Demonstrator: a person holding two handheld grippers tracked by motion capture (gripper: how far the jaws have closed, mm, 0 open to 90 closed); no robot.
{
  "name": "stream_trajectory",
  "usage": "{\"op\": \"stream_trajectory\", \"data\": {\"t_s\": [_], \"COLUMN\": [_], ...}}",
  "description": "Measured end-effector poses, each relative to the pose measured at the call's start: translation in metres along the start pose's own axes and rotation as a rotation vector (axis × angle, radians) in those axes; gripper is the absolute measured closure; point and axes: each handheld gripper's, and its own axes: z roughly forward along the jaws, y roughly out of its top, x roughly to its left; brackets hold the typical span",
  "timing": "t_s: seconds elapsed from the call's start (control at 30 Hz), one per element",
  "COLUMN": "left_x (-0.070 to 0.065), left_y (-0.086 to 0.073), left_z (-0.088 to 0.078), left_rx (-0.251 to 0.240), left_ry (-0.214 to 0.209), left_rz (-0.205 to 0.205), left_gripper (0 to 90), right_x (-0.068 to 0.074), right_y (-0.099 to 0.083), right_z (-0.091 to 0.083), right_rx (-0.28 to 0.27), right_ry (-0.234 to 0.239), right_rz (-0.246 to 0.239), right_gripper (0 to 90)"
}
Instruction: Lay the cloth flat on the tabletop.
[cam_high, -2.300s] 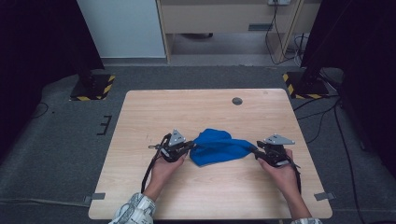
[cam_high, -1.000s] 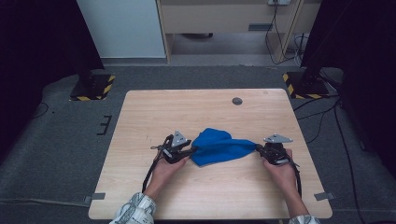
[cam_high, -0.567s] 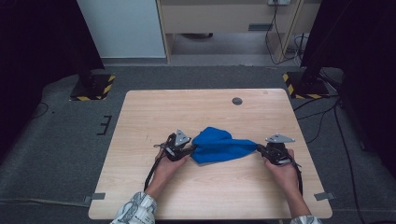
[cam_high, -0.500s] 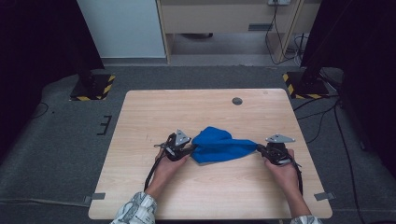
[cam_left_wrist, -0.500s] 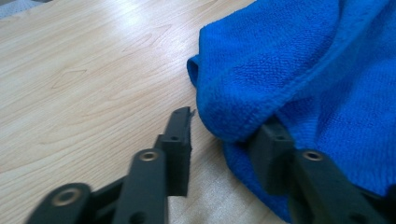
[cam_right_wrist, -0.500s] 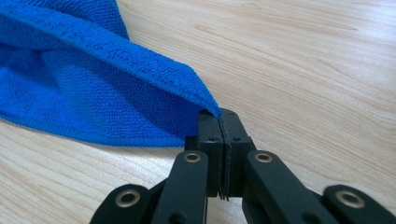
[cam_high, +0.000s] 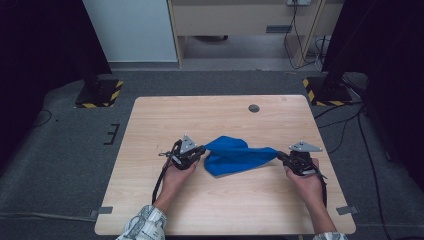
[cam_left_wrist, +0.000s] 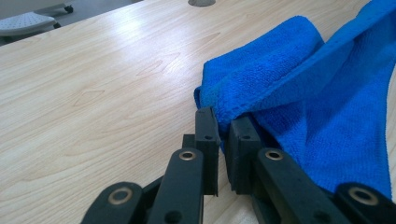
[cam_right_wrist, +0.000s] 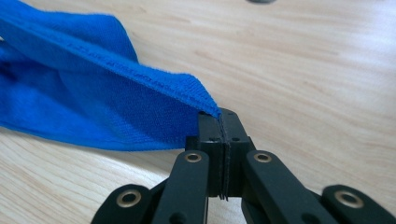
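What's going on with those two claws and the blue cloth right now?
Left gripper just closed on blue cloth edge. Right gripper clamped on its corner. Wooden table around it bare.

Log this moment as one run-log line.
left gripper: just closed on blue cloth corner | right gripper: shut on opposite corner | cloth: stretched between

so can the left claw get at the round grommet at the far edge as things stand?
Probably not right away: the left claw has just been closing on the blue cloth, which the right claw also pinches. The tabletop toward the grommet looks free.
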Motion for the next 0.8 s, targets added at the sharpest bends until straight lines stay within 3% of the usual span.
{"op": "stream_trajectory", "data": {"t_s": [0.3,0.5,0.8], "left_x": [0.0,0.001,0.003], "left_y": [0.0,0.0,0.006], "left_z": [0.0,-0.001,-0.018], "left_rx": [-0.003,-0.007,-0.043], "left_ry": [0.01,-0.008,-0.021], "left_rz": [-0.008,-0.018,-0.036], "left_gripper": [81.8,85.7,86.5], "right_x": [-0.002,-0.003,-0.002], "right_y": [0.005,0.006,0.011], "right_z": [-0.009,-0.01,-0.014], "right_rx": [-0.03,-0.038,-0.078], "right_ry": [-0.021,-0.022,-0.003], "right_rz": [0.01,0.017,0.023], "right_gripper": [89.8,89.7,89.7]}}
